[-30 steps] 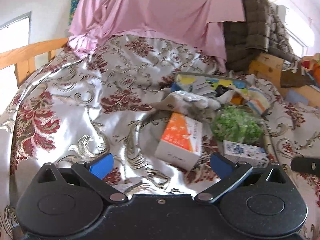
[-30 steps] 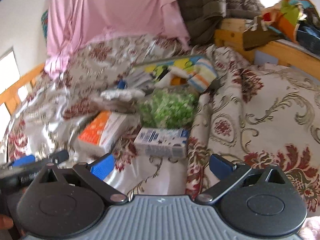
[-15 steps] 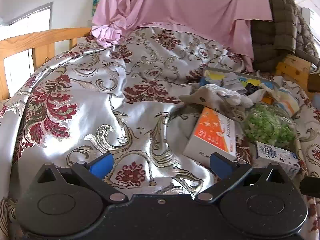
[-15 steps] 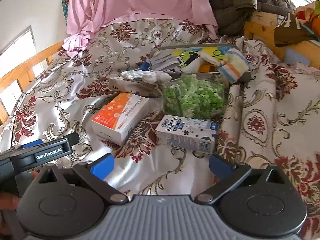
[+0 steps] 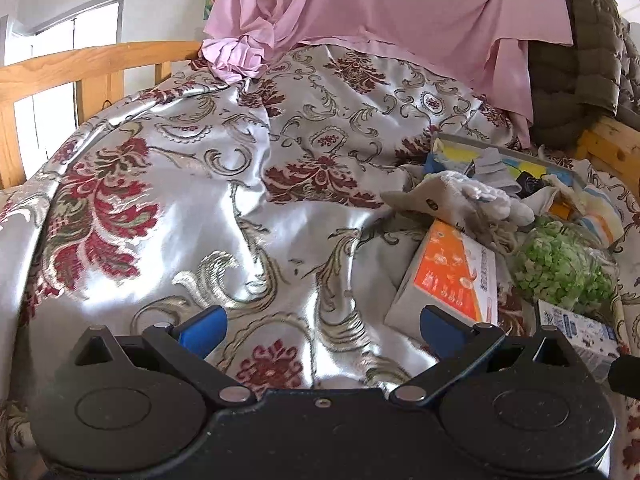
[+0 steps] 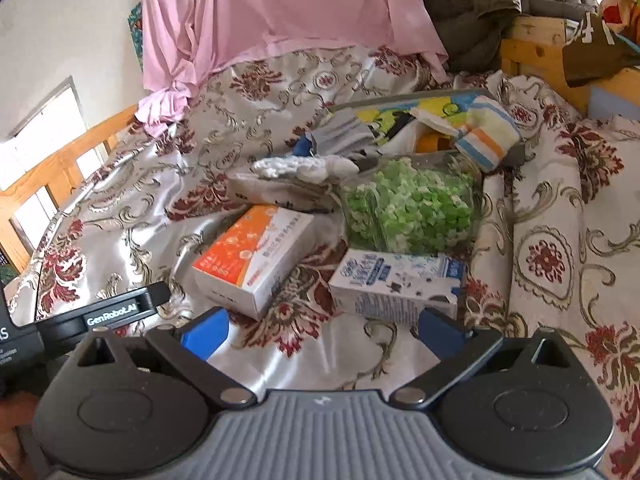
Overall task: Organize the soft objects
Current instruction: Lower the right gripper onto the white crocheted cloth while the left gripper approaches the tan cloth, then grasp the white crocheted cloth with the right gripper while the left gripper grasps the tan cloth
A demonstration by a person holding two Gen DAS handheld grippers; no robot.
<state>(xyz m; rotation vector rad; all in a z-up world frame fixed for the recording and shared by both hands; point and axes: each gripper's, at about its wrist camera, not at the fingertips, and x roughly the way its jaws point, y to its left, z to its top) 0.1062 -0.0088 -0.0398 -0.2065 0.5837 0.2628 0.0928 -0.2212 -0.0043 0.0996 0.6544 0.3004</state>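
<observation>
A heap of items lies on the floral satin bedspread (image 5: 192,208). An orange-and-white tissue box (image 6: 252,256) sits beside a bag of green pieces (image 6: 412,208) and a blue-and-white carton (image 6: 396,280). Behind them lie a white fluffy cloth (image 6: 308,166), grey socks (image 6: 340,138) and a striped cloth (image 6: 488,136) in a colourful tray (image 6: 400,102). My right gripper (image 6: 324,332) hangs open just short of the carton and the box. My left gripper (image 5: 324,326) is open over bare bedspread, with the tissue box (image 5: 452,276) at its right finger.
A pink sheet (image 5: 392,8) hangs at the back, with a dark quilted jacket (image 5: 576,64) to its right. A wooden bed rail (image 5: 80,68) runs along the left. The left gripper's handle (image 6: 92,316) reaches into the right wrist view at lower left.
Both views have swung left and pulled back: the heap has slid to the right in the left wrist view. The right gripper now looks down on the box and carton. Both stayed open.
</observation>
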